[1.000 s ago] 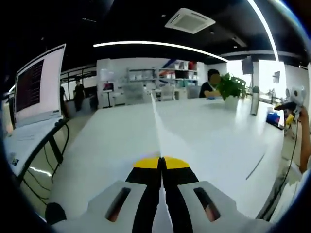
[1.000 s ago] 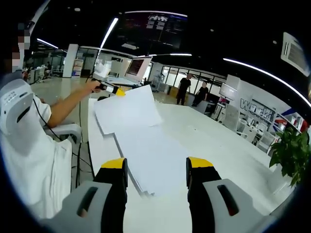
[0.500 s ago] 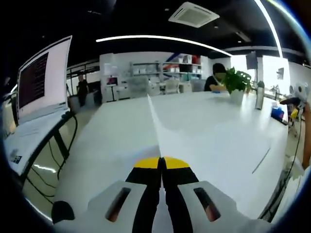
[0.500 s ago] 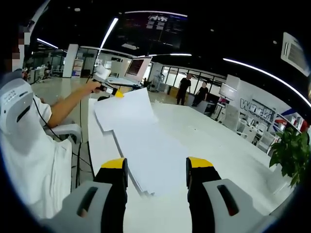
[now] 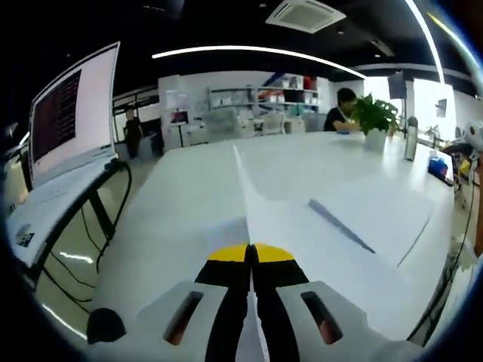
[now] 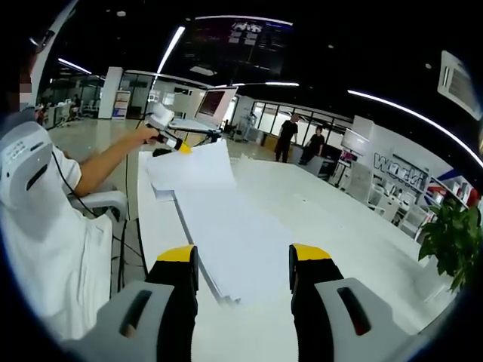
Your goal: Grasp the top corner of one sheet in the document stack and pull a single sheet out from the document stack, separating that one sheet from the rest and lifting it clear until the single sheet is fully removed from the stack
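Where pinched: sheet (image 5: 260,211) in left claw (image 5: 250,253) (edge-on)

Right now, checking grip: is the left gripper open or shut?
Shut: left gripper pinches the single white paper sheet above the white stack.

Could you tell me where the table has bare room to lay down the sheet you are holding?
The white table lies bare between the document stack and the potted plant, and along its far end. Nearest the person it is crowded: the left gripper holds the single sheet above the stack's end, and the right gripper hovers over the stack.
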### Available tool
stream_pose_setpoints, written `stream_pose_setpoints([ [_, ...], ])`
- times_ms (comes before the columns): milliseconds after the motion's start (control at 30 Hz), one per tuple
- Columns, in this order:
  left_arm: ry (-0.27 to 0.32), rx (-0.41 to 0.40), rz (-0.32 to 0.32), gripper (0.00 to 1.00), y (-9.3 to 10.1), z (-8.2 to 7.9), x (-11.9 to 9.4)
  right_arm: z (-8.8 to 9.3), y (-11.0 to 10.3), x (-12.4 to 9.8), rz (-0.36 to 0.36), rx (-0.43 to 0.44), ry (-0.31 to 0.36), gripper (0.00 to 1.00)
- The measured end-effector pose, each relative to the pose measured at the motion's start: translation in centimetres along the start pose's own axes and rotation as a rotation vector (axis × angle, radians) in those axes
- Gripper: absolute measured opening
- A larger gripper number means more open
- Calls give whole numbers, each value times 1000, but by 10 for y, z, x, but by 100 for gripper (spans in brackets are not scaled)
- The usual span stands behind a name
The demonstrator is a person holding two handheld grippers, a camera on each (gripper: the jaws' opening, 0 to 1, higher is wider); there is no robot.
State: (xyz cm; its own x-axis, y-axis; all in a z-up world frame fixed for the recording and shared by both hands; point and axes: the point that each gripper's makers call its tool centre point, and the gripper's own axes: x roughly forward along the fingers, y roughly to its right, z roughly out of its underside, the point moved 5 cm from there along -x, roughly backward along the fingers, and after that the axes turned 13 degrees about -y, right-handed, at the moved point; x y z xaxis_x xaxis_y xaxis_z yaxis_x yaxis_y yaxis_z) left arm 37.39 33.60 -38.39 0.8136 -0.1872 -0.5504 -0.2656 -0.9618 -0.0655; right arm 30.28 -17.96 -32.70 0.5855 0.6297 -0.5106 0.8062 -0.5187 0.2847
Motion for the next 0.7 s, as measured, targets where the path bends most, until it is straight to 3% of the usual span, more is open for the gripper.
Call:
stream_pose_setpoints([
  [167, -24, -36, 15, 3, -1, 3, 6, 0, 1, 0, 2, 0, -1, 48],
  [700, -32, -82, -28, 3, -20, 12, 11, -1, 0, -1, -3, -6, 1, 48],
])
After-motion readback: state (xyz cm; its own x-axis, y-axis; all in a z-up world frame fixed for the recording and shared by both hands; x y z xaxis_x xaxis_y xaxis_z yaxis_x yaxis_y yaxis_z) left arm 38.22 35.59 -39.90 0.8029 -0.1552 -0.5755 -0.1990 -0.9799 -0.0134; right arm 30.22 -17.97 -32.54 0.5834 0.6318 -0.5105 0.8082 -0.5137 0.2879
